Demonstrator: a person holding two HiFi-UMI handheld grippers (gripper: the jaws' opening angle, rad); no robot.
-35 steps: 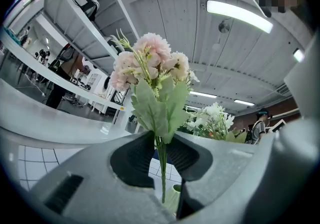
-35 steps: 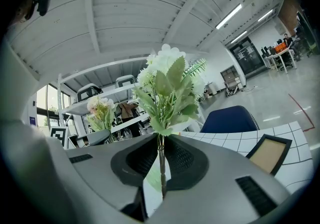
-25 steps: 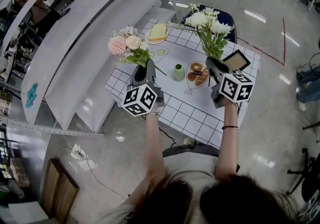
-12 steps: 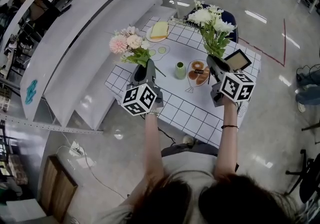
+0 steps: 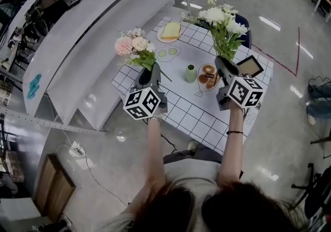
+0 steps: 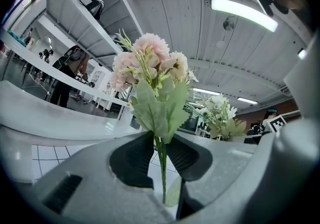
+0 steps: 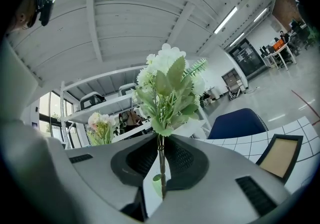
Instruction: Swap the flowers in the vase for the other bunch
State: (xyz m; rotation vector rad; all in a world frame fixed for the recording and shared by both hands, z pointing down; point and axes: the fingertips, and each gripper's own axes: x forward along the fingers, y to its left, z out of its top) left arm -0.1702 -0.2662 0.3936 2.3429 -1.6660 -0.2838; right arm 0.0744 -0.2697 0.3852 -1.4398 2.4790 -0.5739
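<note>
The pink bunch point(image 6: 150, 63) is pinched by the left gripper point(image 6: 161, 160), the white bunch point(image 7: 167, 80) by the right gripper point(image 7: 161, 163). Stems are best lowered upright into the vase point(image 5: 191, 73).

Two flower bunches: one pink bunch point(image 5: 135, 48) and one white bunch point(image 5: 222, 23). One green vase point(image 5: 191, 73). Two plates: a bread plate point(image 5: 169, 32) at the far edge of the table point(image 5: 192, 111), a doughnut plate point(image 5: 209, 77). One frame point(image 5: 249, 65). One chair point(image 5: 244, 23).
</note>
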